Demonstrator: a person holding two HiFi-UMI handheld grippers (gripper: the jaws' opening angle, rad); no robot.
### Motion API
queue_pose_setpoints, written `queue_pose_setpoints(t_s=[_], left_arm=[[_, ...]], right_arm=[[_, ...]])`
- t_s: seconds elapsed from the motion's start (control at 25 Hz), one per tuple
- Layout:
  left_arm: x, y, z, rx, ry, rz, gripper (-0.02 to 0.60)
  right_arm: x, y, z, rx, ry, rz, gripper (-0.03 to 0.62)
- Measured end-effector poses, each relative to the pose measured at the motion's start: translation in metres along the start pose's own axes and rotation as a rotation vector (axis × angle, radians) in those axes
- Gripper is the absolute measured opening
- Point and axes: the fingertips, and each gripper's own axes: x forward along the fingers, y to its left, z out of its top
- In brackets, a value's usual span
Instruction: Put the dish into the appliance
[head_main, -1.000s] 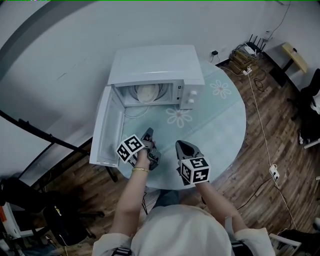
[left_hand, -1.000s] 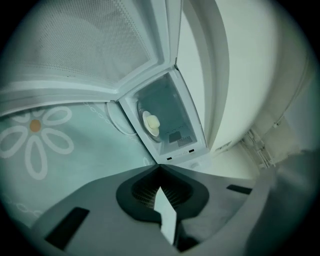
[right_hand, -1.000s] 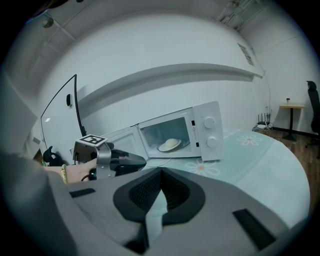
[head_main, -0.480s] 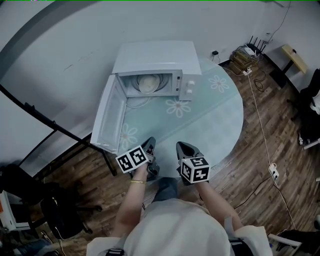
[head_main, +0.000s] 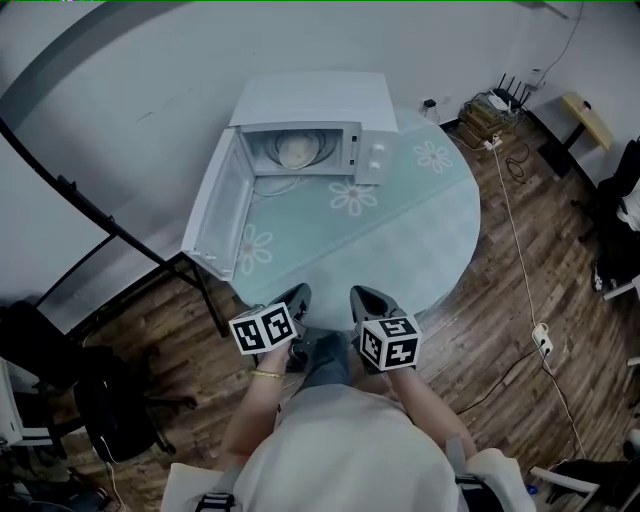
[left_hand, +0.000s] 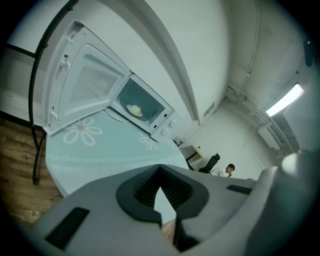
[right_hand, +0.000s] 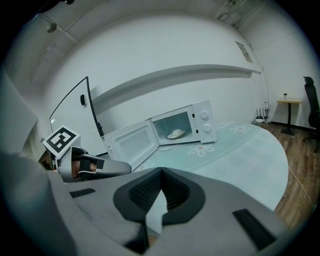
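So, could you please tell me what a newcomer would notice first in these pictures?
The white microwave stands at the far side of the round flower-patterned table, its door swung wide to the left, with a pale dish sitting inside. Nearer the person, the left gripper and right gripper are side by side by the table's near edge, both shut and empty.

"Can you read any words or numbers?"

"No. The microwave (head_main: 372, 160) shows none I can read. The cubes (head_main: 262, 328) only have black and white squares."
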Motion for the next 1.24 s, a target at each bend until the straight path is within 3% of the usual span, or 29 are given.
queue_pose_setpoints(t_s=[0.68,1.24], left_arm=[[-0.024,0.005,-0.009,0.029,-0.011,0.007,0.011],[-0.024,0.01,-0.011,-0.012,-0.003,0.006,0.011]], right_arm=[[-0.014,0.022,-0.006,-0.059,0.003,0.012,0.005],[-0.009,0.023,-0.004,-0.065,0.009,0.014,0.005]])
